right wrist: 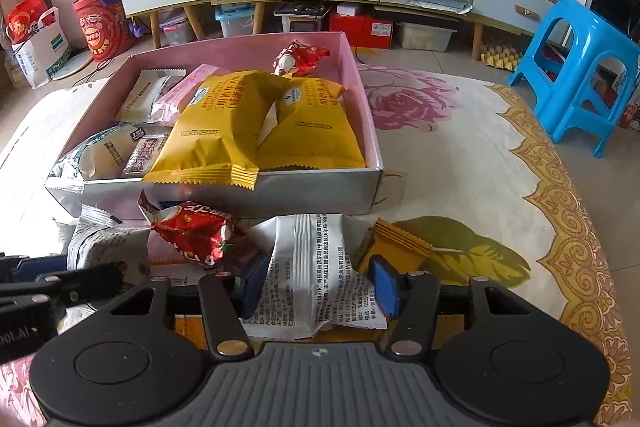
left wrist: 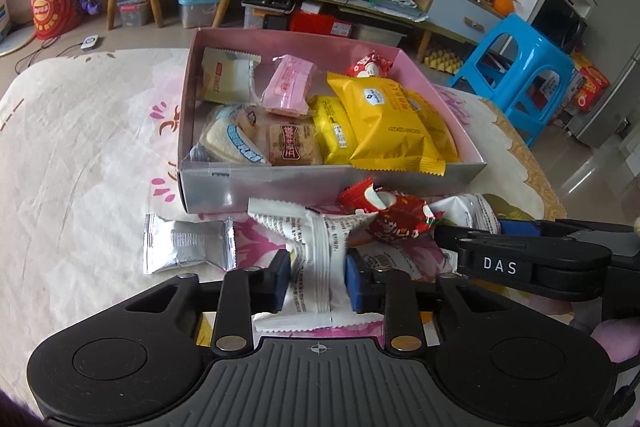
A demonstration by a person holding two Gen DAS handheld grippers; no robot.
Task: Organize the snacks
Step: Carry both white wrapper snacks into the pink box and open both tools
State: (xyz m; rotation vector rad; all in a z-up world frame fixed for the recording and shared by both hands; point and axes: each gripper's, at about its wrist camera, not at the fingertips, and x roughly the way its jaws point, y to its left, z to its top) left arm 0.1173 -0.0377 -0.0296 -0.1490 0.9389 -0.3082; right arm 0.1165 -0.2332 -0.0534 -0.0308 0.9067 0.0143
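A pink-lined box (left wrist: 328,183) on the flowered cloth holds several snack packets, among them yellow ones (left wrist: 392,123). In front of it lie loose snacks. My left gripper (left wrist: 318,285) is shut on a white printed packet (left wrist: 320,251), which is pinched in at the waist between the blue pads. My right gripper (right wrist: 320,287) is shut on another white printed packet (right wrist: 316,259), its pads against both sides. A red packet (left wrist: 396,215) (right wrist: 192,231) lies between the two, close to the box wall (right wrist: 304,193). The grippers stand side by side.
A silver packet (left wrist: 188,247) lies left of my left gripper. A small yellow packet (right wrist: 400,247) sits just right of the right gripper's packet. A blue stool (right wrist: 580,67) stands on the floor at the right. Drawers and storage boxes line the far wall.
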